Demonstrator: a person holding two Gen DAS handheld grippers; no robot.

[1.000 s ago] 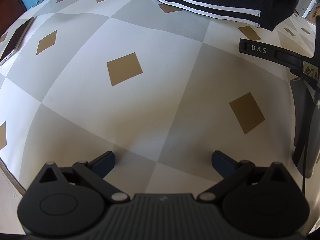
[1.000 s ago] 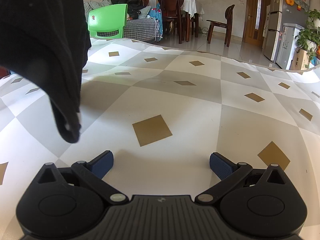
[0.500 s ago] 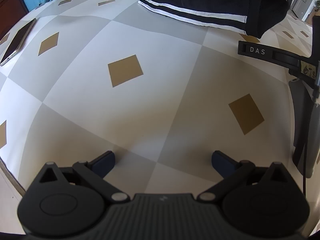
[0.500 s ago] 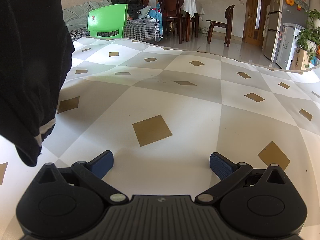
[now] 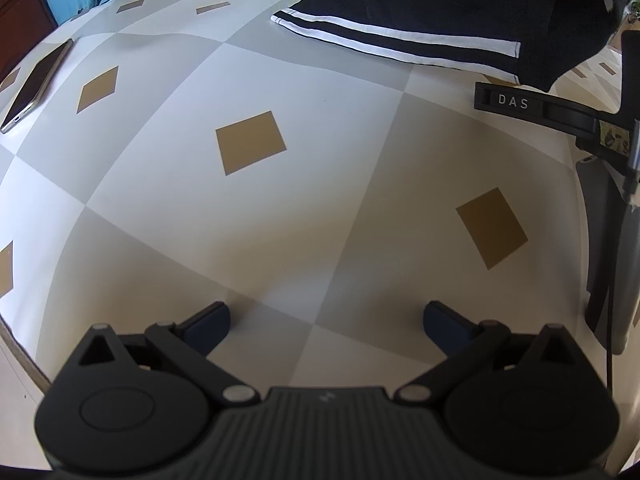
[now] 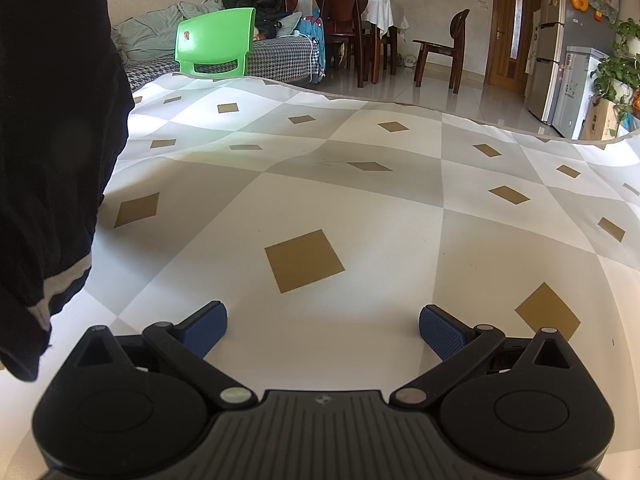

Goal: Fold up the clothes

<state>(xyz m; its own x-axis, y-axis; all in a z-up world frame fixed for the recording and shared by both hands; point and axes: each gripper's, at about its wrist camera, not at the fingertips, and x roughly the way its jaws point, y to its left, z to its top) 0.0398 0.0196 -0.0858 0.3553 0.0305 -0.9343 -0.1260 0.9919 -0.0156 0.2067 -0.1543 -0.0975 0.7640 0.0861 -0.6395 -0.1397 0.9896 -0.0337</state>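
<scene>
Black garment point(image 5: 460, 12) with white stripes lies far right; my left gripper point(image 5: 326, 322) and right gripper point(image 6: 323, 324) are both spread wide, empty; I should pinch its striped hem evenly

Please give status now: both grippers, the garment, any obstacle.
Left hand-held gripper open, empty. Right hand-held gripper open, empty. Black garment with white stripes at table's far side, ungrasped. Path clear.
</scene>
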